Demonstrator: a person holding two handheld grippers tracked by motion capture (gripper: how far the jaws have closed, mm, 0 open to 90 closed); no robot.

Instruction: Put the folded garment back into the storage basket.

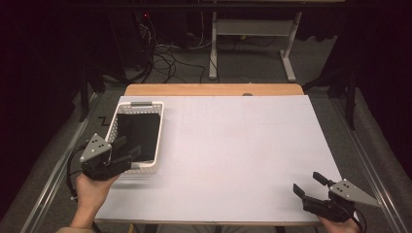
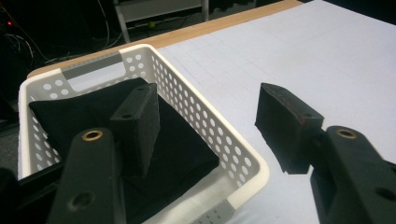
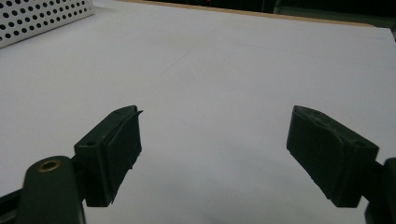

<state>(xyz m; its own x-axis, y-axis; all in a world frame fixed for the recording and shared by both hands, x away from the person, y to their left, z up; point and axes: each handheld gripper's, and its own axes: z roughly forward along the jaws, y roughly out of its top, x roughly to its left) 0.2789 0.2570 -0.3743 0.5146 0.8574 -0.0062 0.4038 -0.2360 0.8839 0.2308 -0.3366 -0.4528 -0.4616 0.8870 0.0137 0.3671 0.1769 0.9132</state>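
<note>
- A white perforated basket (image 1: 137, 137) is seen at the left side of the bench (image 1: 233, 155), on the white sheet that covers it.
- A folded black cloth (image 1: 138, 136) is laid flat inside the basket, covering most of its floor.
- The left gripper (image 1: 127, 150) is held at the basket's near end, its body just outside the near left corner.
- In the left gripper view, its fingers (image 2: 140, 126) are seen spread apart: one finger is over the cloth inside the basket, the other is outside the basket's long wall, above the white sheet.
- The basket's wall (image 2: 219, 140) is thus straddled by the spread fingers; neither pad is seen pressed on it, and nothing is pinched.
- Whether the inner finger touches the cloth cannot be told.
- The right gripper (image 1: 311, 183) is held near the bench's near right corner, well apart from the basket.
- Its fingers (image 3: 116, 149) are spread wide over bare white sheet, with nothing between them.
- In the right gripper view, a corner of the basket (image 3: 42, 18) is seen far off at the upper left.
- A hand (image 1: 90, 191) is seen beneath the left gripper at the near left edge of the bench.
</note>
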